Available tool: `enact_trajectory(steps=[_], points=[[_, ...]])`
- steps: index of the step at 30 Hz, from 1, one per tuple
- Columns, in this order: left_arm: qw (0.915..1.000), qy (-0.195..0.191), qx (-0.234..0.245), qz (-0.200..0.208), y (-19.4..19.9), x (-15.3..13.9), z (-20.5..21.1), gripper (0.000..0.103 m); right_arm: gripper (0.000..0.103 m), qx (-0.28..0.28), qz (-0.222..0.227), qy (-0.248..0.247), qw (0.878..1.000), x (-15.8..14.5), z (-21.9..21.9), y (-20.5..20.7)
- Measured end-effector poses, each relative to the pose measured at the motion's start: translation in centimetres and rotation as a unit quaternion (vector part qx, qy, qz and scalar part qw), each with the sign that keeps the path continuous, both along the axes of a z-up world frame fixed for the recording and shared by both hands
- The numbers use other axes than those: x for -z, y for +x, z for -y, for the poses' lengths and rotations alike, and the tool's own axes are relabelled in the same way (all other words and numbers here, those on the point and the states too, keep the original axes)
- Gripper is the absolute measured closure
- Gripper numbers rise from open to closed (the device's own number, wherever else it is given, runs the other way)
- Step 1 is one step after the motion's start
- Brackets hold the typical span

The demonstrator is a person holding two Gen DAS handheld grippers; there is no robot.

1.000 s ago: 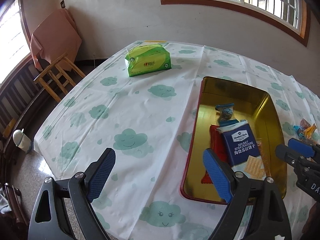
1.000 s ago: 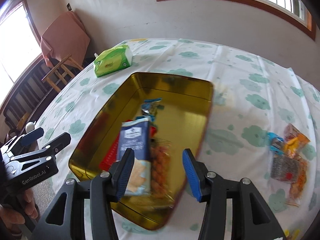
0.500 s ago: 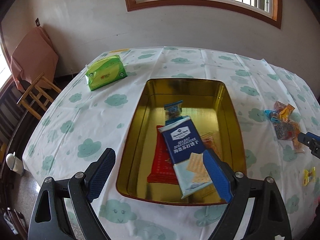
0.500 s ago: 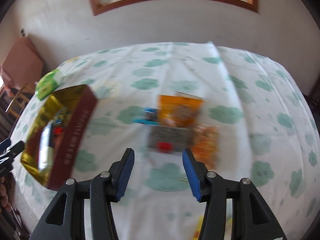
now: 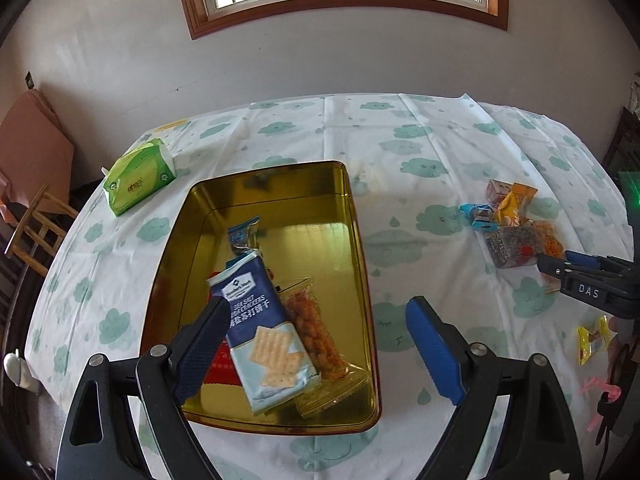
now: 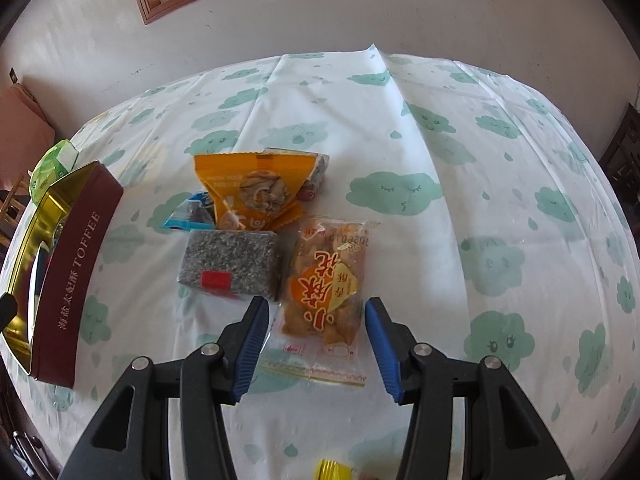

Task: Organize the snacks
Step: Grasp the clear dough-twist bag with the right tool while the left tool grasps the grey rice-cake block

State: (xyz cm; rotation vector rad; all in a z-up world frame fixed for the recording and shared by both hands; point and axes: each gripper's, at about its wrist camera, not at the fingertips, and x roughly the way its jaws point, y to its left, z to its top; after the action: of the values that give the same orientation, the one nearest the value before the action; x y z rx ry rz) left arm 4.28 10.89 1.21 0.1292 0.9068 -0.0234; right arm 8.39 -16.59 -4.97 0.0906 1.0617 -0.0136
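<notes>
Right gripper point(image 6: 314, 344) poised over the loose pile on the tablecloth point(image 6: 420, 128), jaws part open and straddling the near end of the clear fried-snack packet point(image 6: 326, 280) without pinching it; apparently lined up this way to take that packet next, nothing gripped yet. Just left of the packet, touching it, a grey speckled bar point(image 6: 230, 266); beyond, an orange pouch point(image 6: 250, 188) propped over a small blue wrapper point(image 6: 192, 214) and a pale packet behind, mostly covered. Left gripper point(image 5: 316, 354) spread wide and empty above the near edge of the gold tin point(image 5: 280, 184), probably idling there while the other works. Already in the tin: blue cracker pack point(image 5: 260, 328) lying across a red pack and a clear tub of orange bites point(image 5: 316, 332), small blue sachet farther back. Red pack largely hidden under the crackers and the left finger. Green tissue pack point(image 5: 138, 176) far left, apart from the tin. Yellow wrapper point(image 6: 332, 470) cut off at the near edge of the right view; print on the small packets too fine to read.
</notes>
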Motion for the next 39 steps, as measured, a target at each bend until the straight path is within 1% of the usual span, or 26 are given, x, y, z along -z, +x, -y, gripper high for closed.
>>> enact_trajectory(steps=[5,8,10,11,12,14,17,21,23,25,28,33,39], points=[[0.9999,0.002,0.014,-0.007,0.9,0.5,2.1,0.016,0.052,-0.002,0.007,-0.017,1.000,0.3,0.2,1.1],[0.9997,0.003,0.025,-0.007,1.1,0.7,3.5,0.016,0.052,-0.013,0.011,-0.026,1.000,0.3,0.3,1.3],[0.9993,0.001,0.035,-0.011,1.3,0.9,4.5,0.016,0.056,-0.020,0.015,-0.033,0.999,0.3,0.3,1.0],[0.9991,-0.002,0.040,-0.013,1.4,1.1,5.0,0.016,0.063,-0.024,0.018,-0.042,0.999,0.3,0.4,0.8],[0.9989,-0.004,0.045,-0.014,1.5,1.2,5.5,0.016,0.065,-0.026,0.019,-0.041,0.999,0.3,0.6,0.7],[0.9982,-0.010,0.058,-0.014,1.7,1.4,6.6,0.016,0.065,-0.025,0.020,-0.034,0.999,0.3,1.4,0.4],[0.9966,-0.022,0.078,-0.011,1.9,1.7,8.2,0.016,0.065,-0.013,0.022,-0.038,0.999,0.3,3.3,-0.1],[0.9922,-0.042,0.116,-0.015,2.2,2.3,10.1,0.016,0.066,0.010,0.028,-0.025,0.999,0.2,6.4,-0.7],[0.9899,-0.043,0.134,-0.020,2.5,2.8,11.1,0.016,0.065,0.018,0.029,-0.027,0.999,0.2,7.6,-1.0],[0.9884,-0.040,0.145,-0.020,2.7,3.1,12.0,0.016,0.065,0.033,0.033,-0.042,0.998,0.3,8.7,-1.5],[0.9852,-0.037,0.166,-0.022,3.2,3.7,13.4,0.016,0.065,0.049,0.036,-0.039,0.997,0.3,10.3,-2.0],[0.9821,-0.031,0.183,-0.032,4.5,4.7,15.1,0.016,0.065,0.062,0.047,-0.048,0.996,0.4,12.0,-2.6],[0.9814,-0.031,0.182,-0.052,6.1,6.0,15.9,0.016,0.065,0.057,0.063,-0.067,0.994,0.6,11.4,-2.9]])
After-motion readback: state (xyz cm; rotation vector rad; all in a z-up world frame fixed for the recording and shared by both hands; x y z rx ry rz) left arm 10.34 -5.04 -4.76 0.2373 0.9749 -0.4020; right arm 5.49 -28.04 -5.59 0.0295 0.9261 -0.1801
